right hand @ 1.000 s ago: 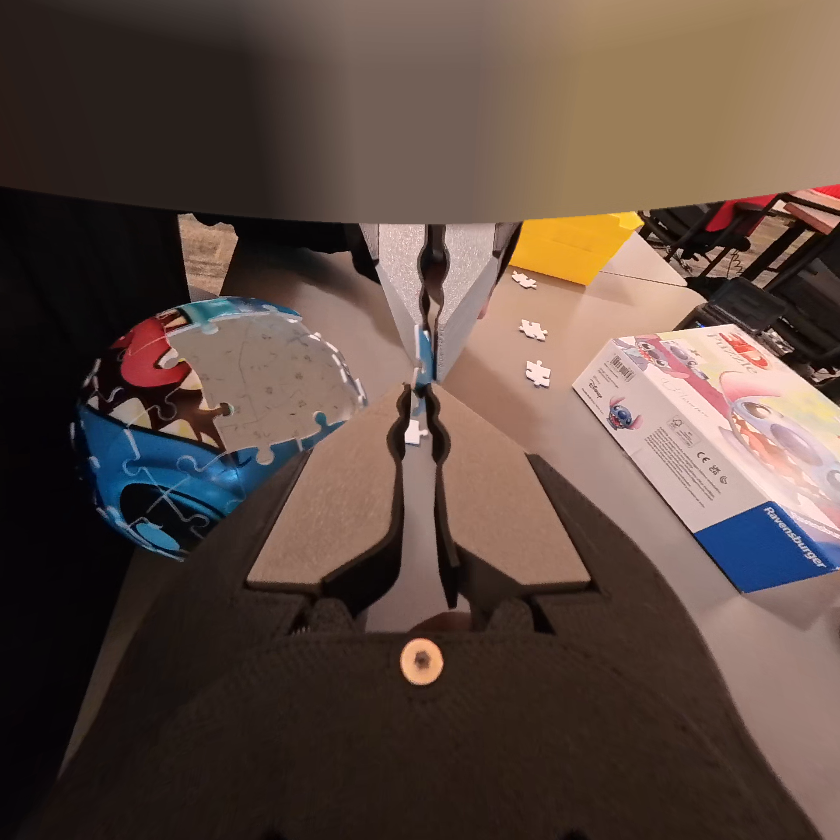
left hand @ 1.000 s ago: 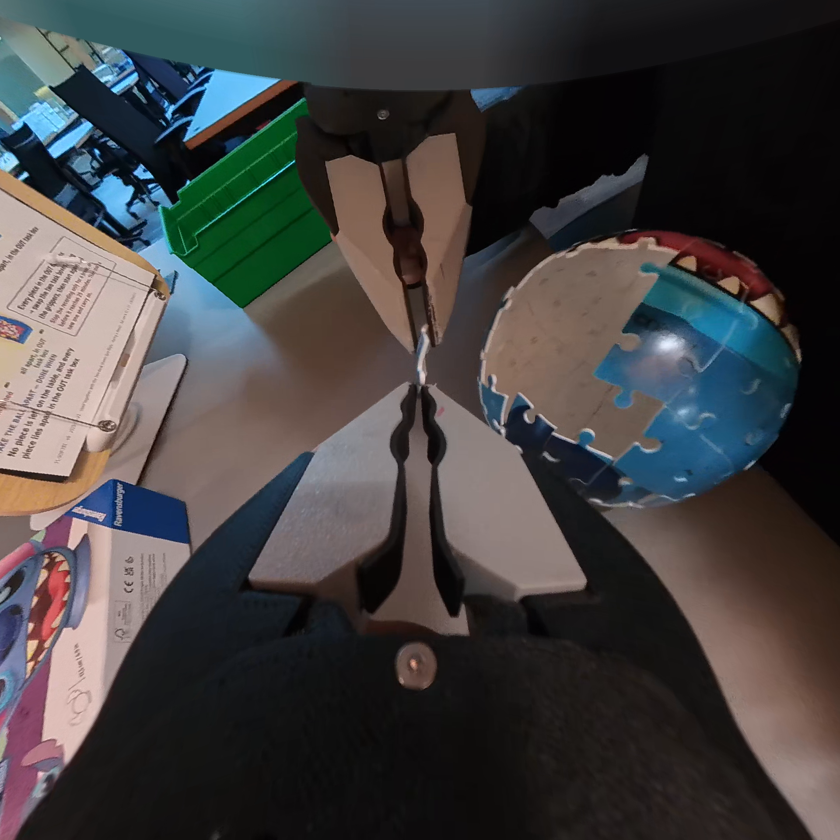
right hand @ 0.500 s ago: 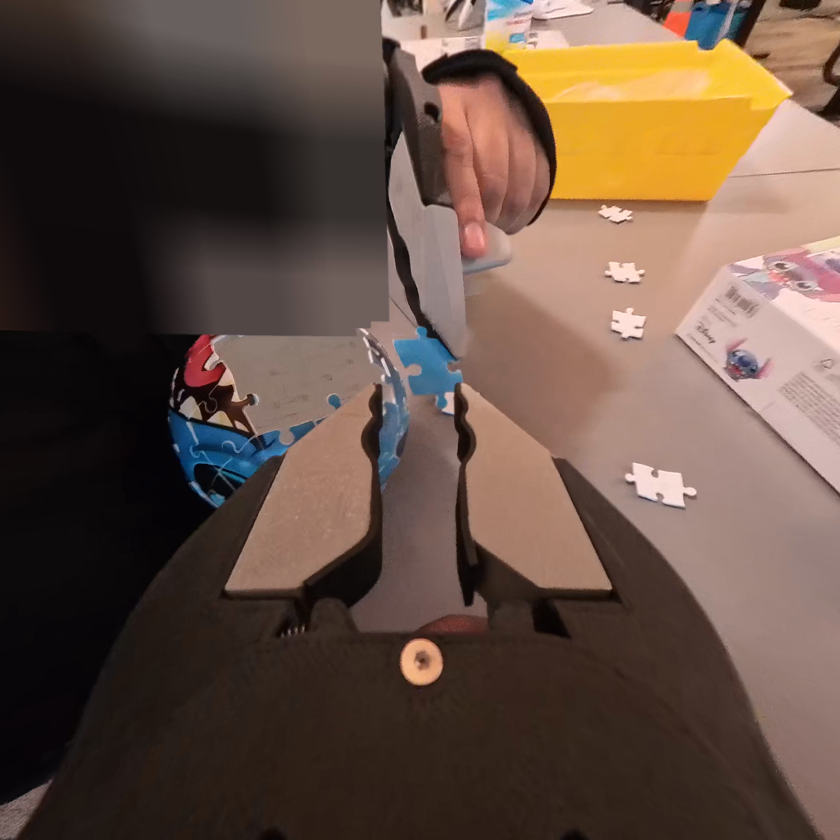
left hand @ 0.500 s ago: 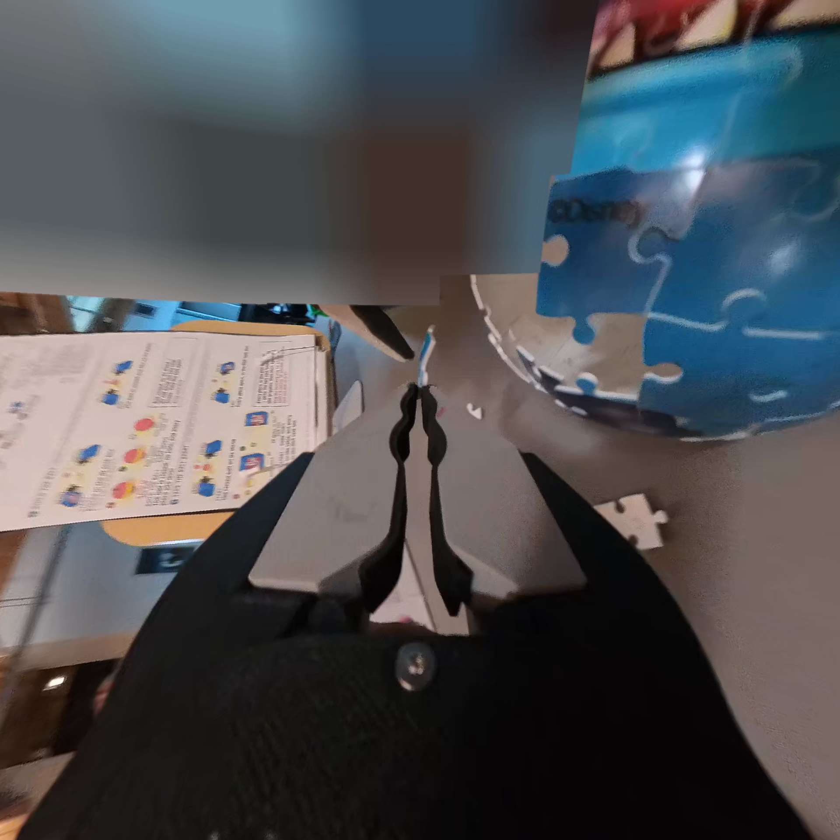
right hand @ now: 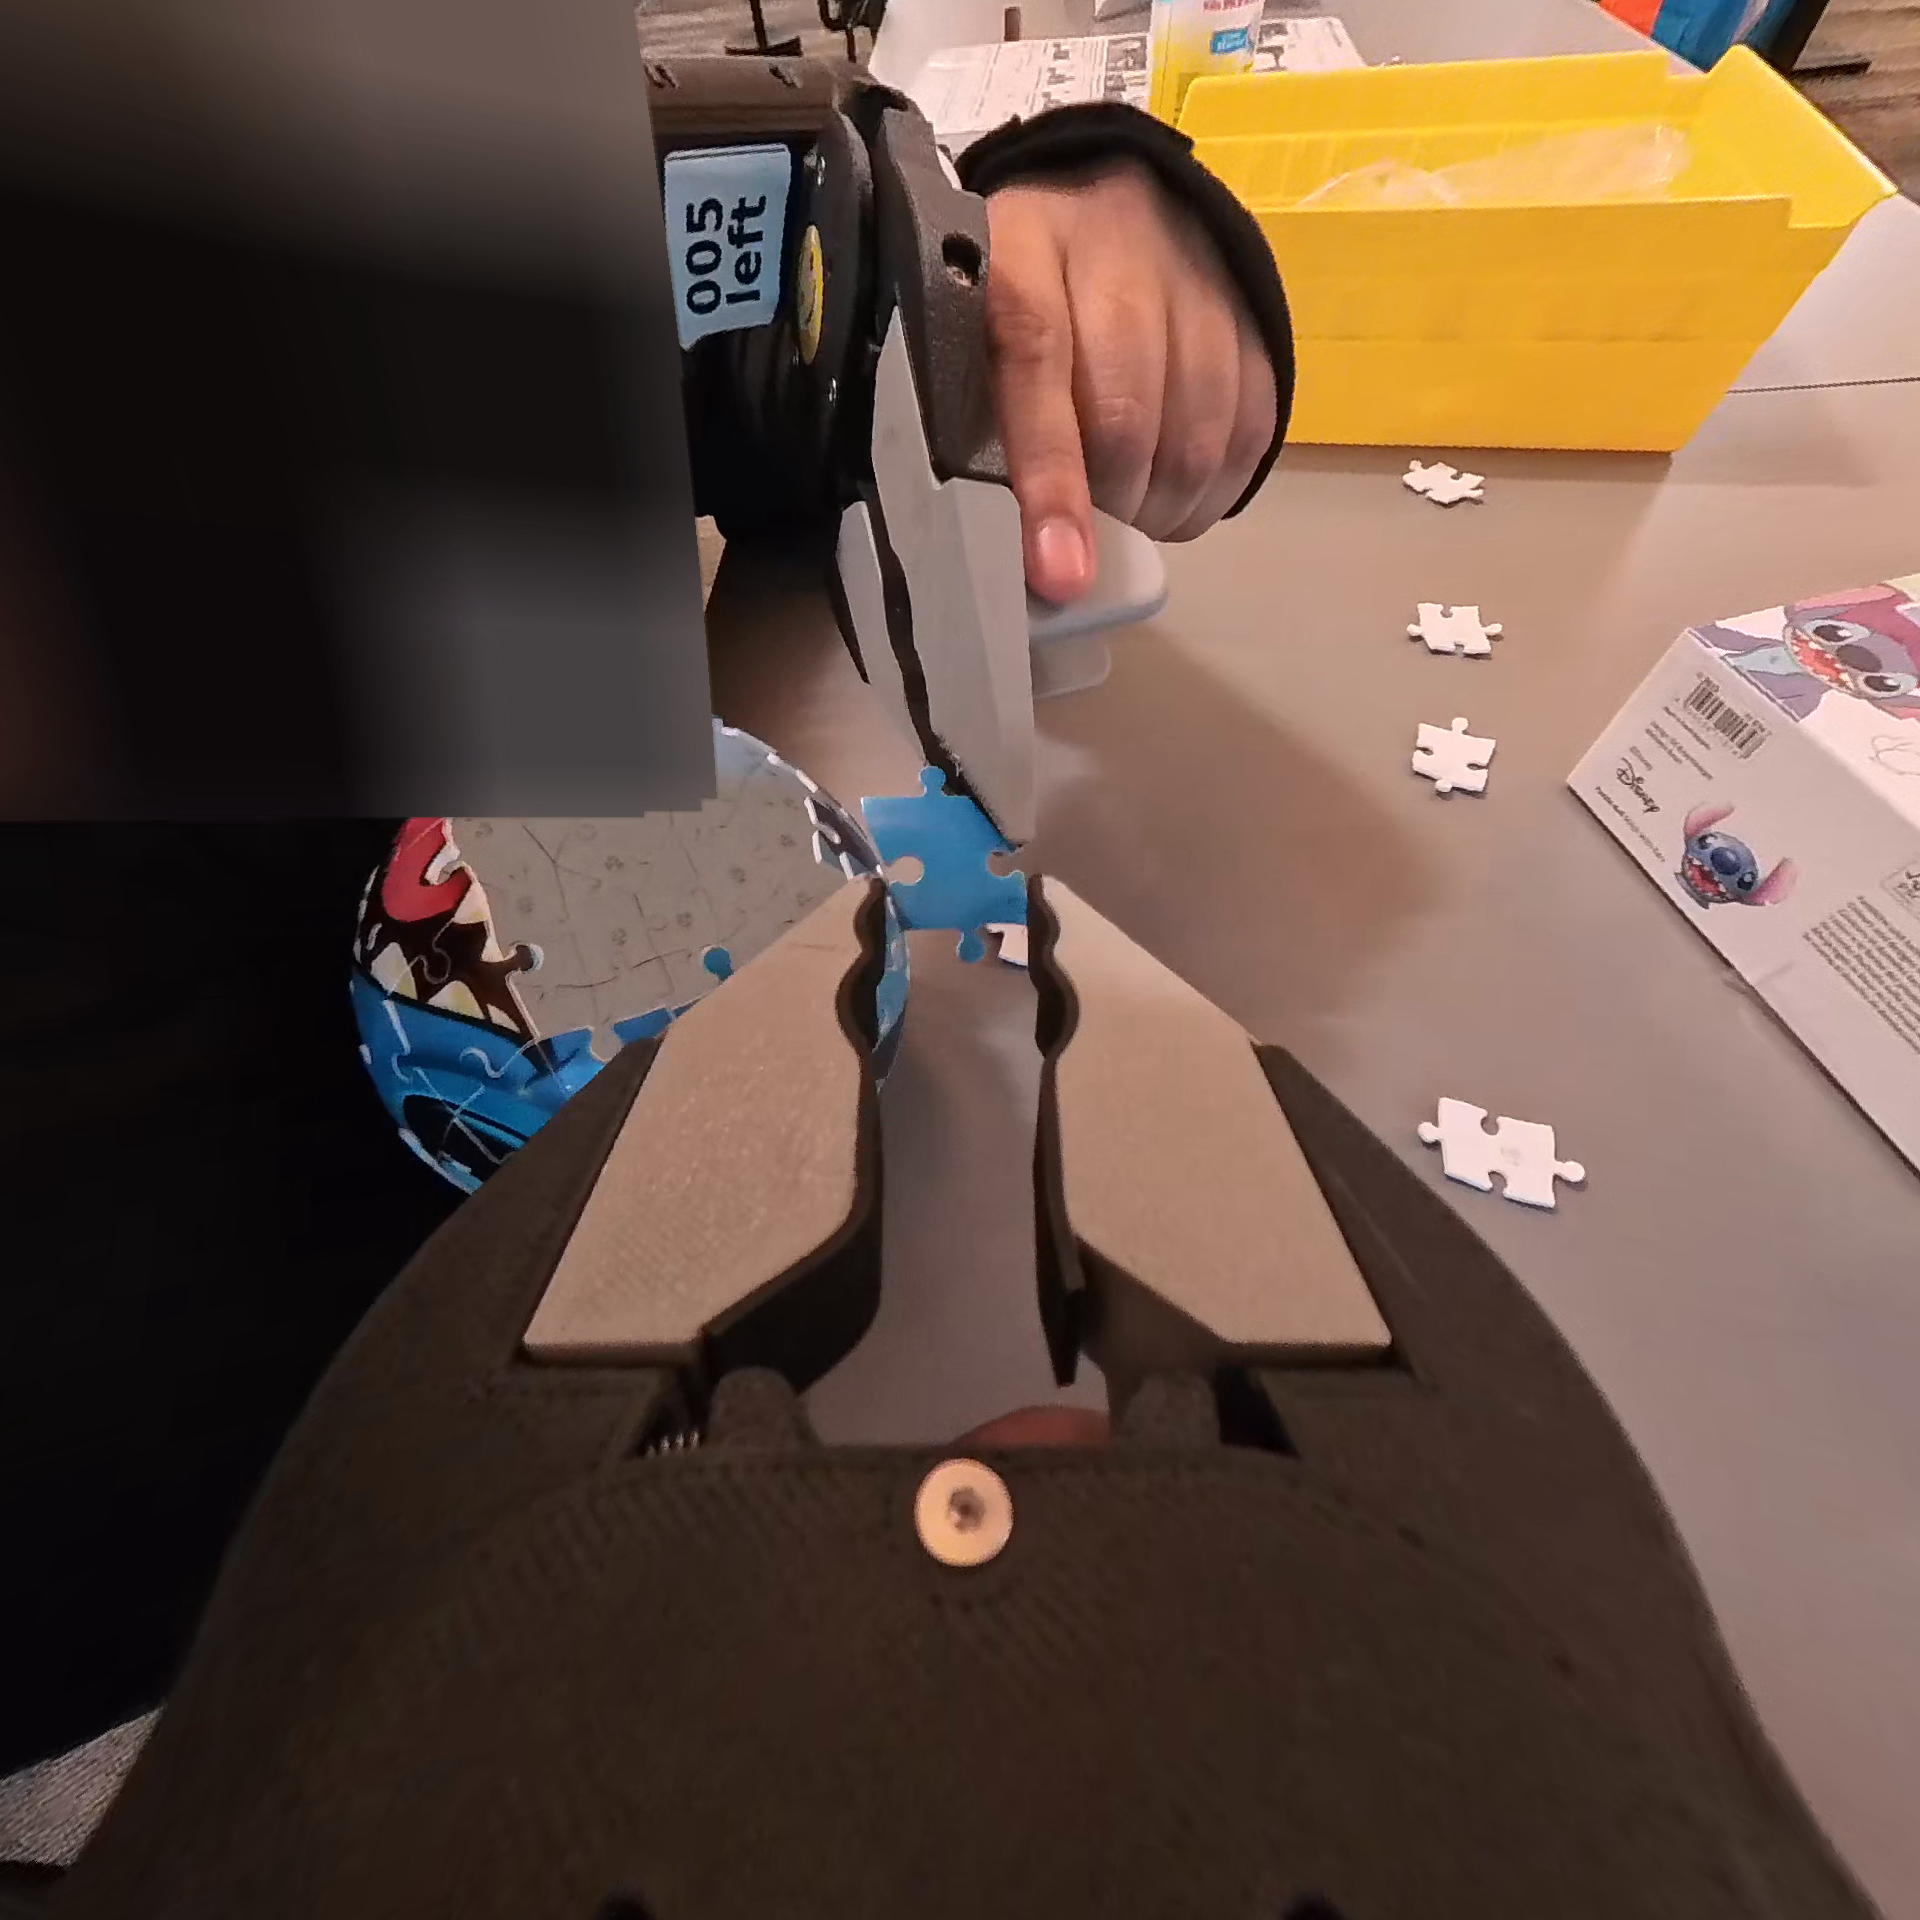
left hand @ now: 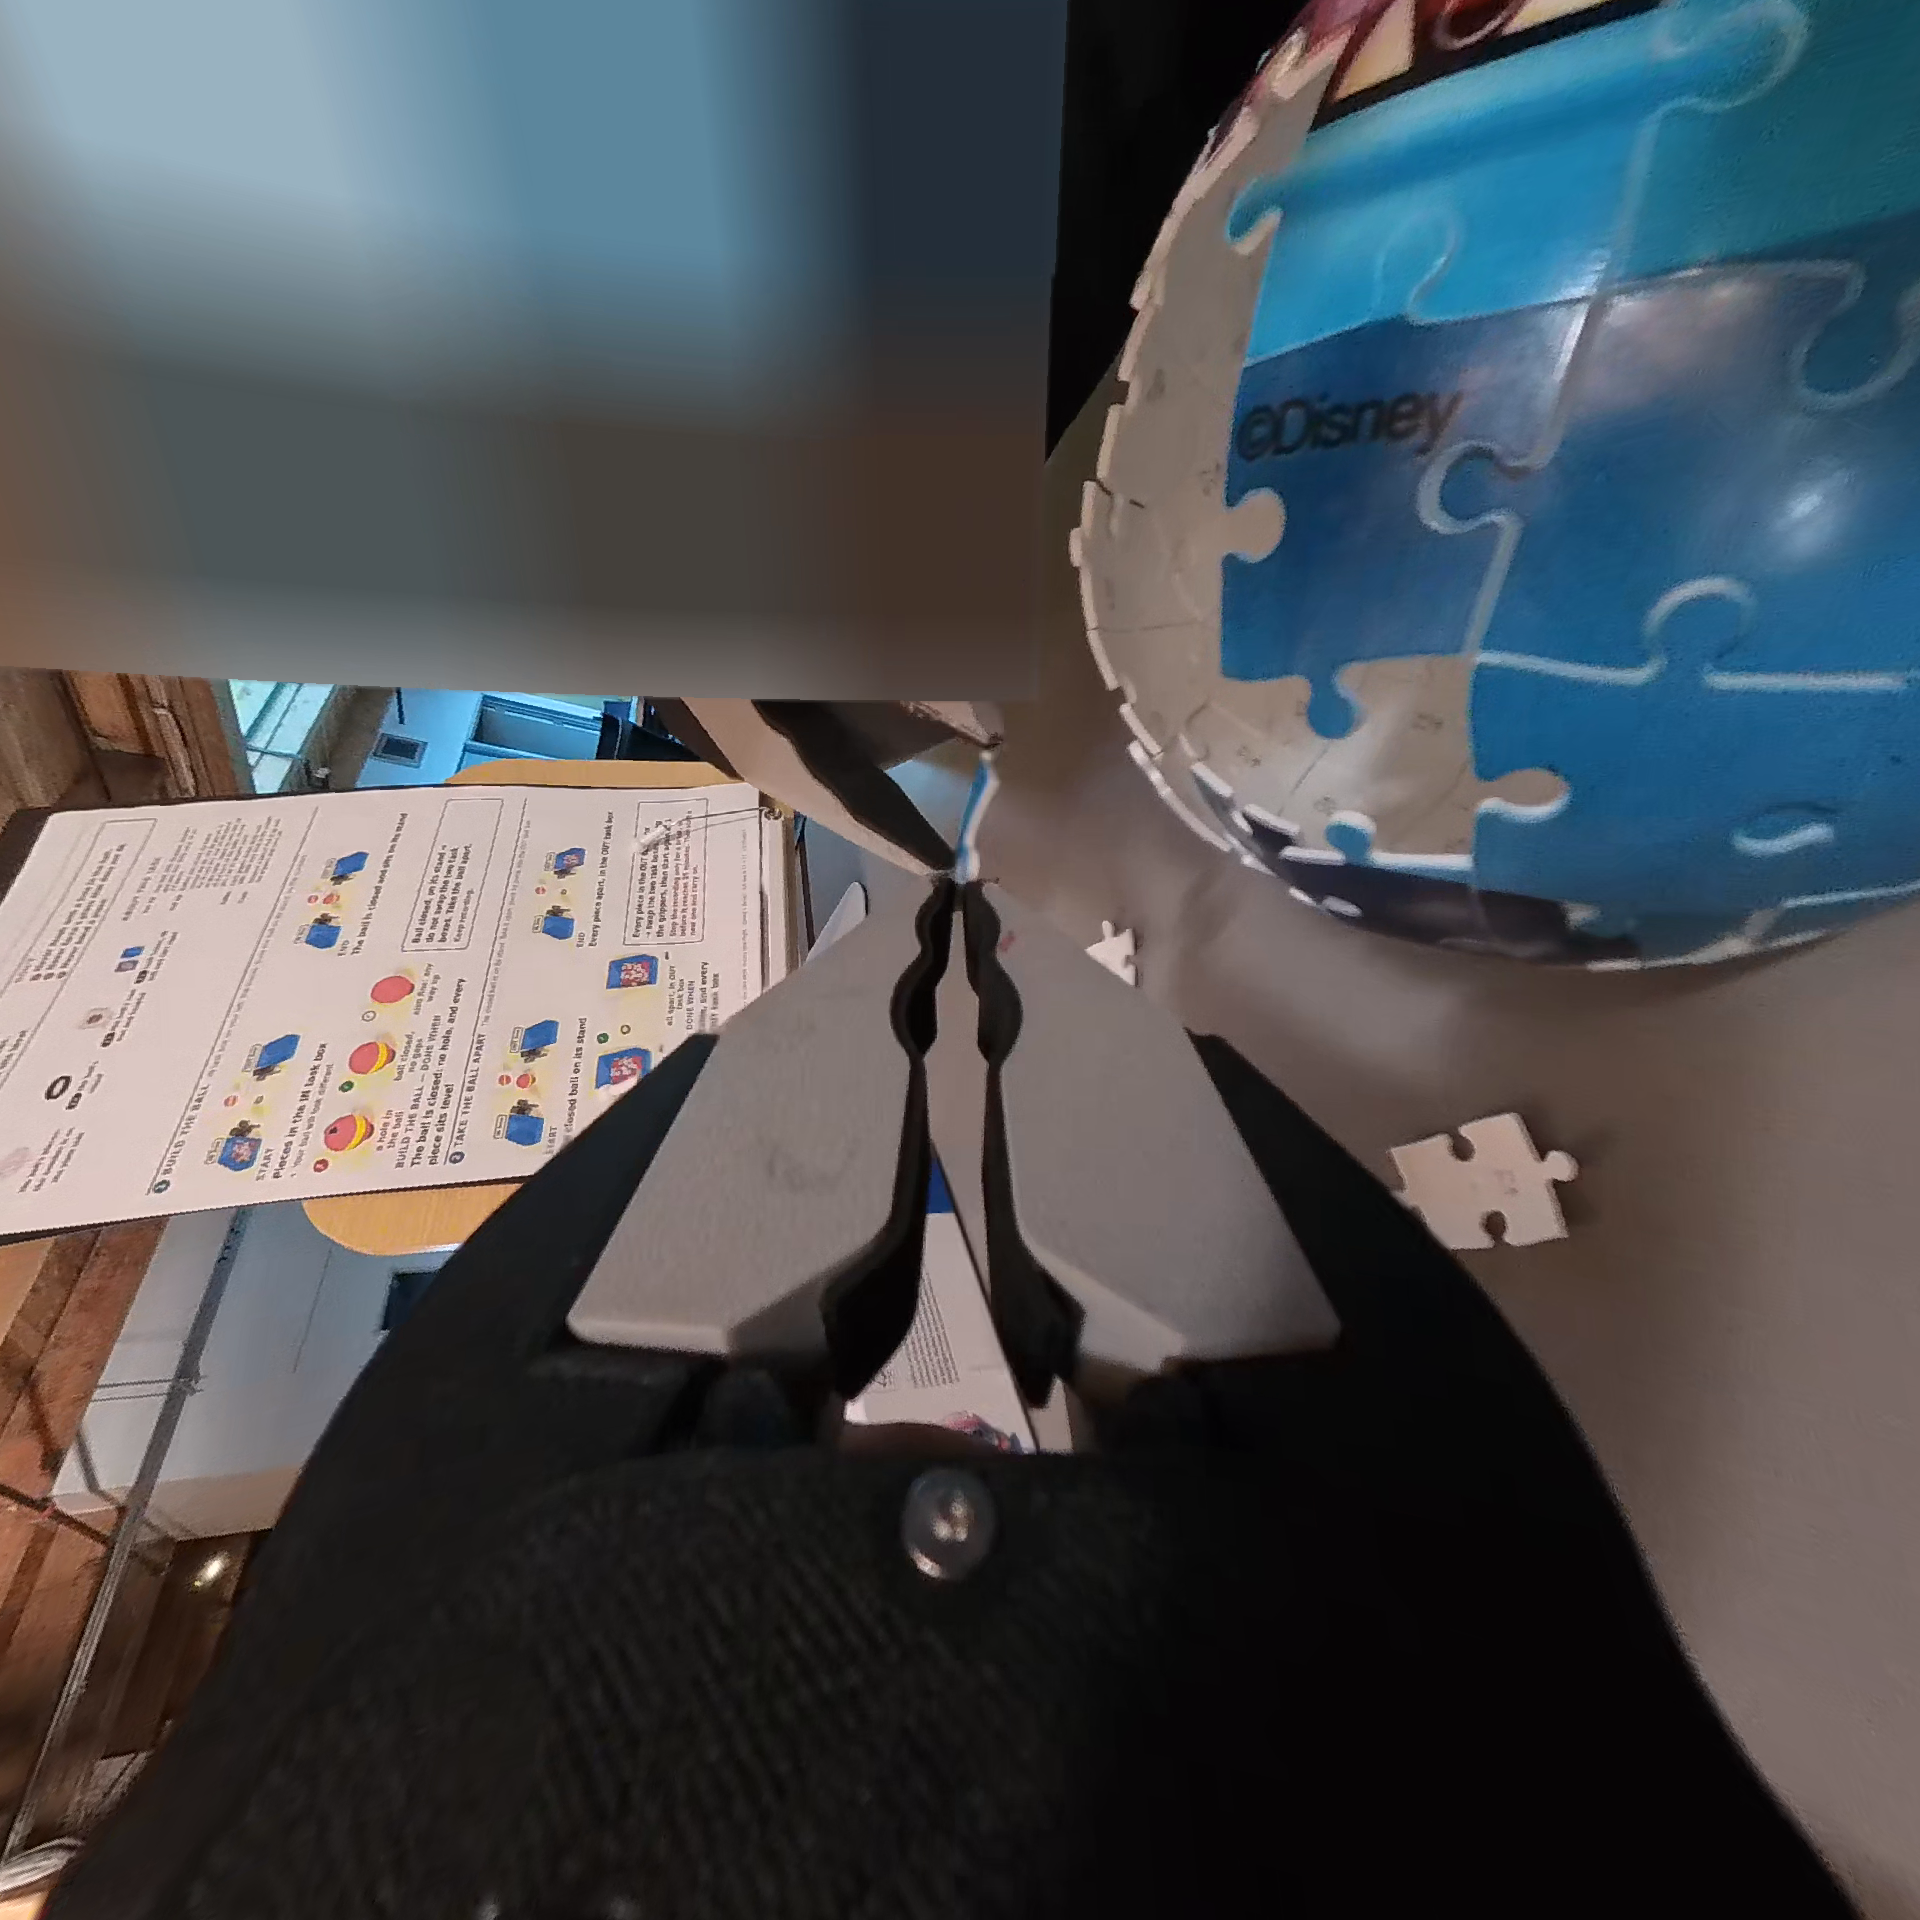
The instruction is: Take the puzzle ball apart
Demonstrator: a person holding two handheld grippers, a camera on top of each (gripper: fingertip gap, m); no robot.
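Note:
The puzzle ball (left hand: 1621, 582) is blue with a red, toothed mouth. It is open on one side, showing its white inside, and sits on the grey table; it also shows in the right wrist view (right hand: 540, 977). My left gripper (left hand: 954, 883) is shut on one blue puzzle piece (left hand: 974, 821), seen edge-on. In the right wrist view the left gripper (right hand: 997, 821) points down and pinches that blue piece (right hand: 935, 857) by a corner, above the table. My right gripper (right hand: 956, 904) is open and empty, its fingertips just below and on either side of the piece.
Several loose white pieces lie on the table, one (right hand: 1501, 1148) near my right gripper and one (left hand: 1481, 1190) right of my left. A yellow bin (right hand: 1507, 260) stands at the back, the puzzle box (right hand: 1787, 831) at right, and an instruction sheet (left hand: 364, 987) on a clipboard. Less than 4 cm separates the two grippers' tips.
Both grippers were shut tip to tip on the piece. My right gripper has opened and let go. My left gripper has turned to point down, still holding the blue piece.

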